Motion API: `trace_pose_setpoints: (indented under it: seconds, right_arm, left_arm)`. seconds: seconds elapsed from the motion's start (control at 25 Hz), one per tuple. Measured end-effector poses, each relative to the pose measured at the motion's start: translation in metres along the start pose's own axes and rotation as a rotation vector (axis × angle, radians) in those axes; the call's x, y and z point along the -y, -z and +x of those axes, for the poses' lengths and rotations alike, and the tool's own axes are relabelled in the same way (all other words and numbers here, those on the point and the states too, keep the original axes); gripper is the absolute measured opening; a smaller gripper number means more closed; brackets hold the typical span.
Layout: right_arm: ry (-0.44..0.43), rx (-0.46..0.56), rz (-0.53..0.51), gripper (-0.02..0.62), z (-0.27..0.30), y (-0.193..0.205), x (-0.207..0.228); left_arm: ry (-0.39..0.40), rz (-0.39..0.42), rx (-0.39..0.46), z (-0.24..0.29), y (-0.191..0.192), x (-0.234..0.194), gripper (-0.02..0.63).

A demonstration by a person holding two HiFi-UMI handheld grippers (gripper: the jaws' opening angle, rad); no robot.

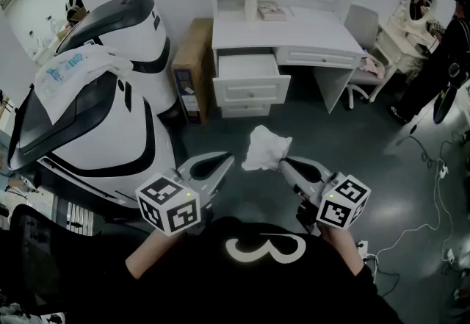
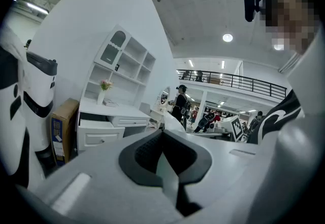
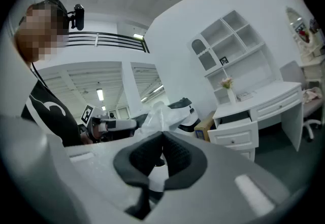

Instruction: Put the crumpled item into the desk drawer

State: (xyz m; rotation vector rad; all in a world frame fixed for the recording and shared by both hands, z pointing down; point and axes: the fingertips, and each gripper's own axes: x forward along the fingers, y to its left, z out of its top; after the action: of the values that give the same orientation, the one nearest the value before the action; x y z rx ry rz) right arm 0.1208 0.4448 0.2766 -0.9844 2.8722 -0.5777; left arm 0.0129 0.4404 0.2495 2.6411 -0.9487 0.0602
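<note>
A crumpled white item [image 1: 266, 148] hangs in front of me over the dark floor, pinched at its right edge by my right gripper [image 1: 283, 162], which is shut on it. In the right gripper view the item [image 3: 158, 115] bulges just past the closed tips of the right gripper [image 3: 162, 134]. My left gripper [image 1: 230, 159] is held beside it to the left, jaws shut with nothing in them, and its tips [image 2: 162, 132] meet. Ahead stands the white desk [image 1: 294, 27] with its top left drawer [image 1: 250, 74] pulled open; that drawer [image 3: 234, 127] also shows in the right gripper view.
A large white and black machine [image 1: 95, 120] fills the left, with a white plastic bag [image 1: 73, 71] lying on it. A cardboard box [image 1: 192, 65] leans beside the desk. A chair [image 1: 363, 58], a person [image 1: 440, 65] and floor cables [image 1: 433, 190] are at the right.
</note>
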Motion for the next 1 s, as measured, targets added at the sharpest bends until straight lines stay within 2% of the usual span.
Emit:
trace_pose_setpoints:
  seconds: [0.52, 0.72, 1.0]
  right_arm:
    - [0.028, 0.014, 0.034, 0.003, 0.0, -0.003, 0.03]
    - [0.043, 0.015, 0.05, 0.003, 0.021, -0.008, 0.058]
    - [0.065, 0.011, 0.069, 0.003, 0.066, -0.017, 0.11]
  left_arm:
    - [0.028, 0.002, -0.022, 0.031, 0.0, -0.01, 0.008]
    - [0.025, -0.004, -0.013, 0.049, -0.009, -0.038, 0.008]
    - [0.029, -0.027, -0.033, 0.09, -0.016, -0.097, 0.008]
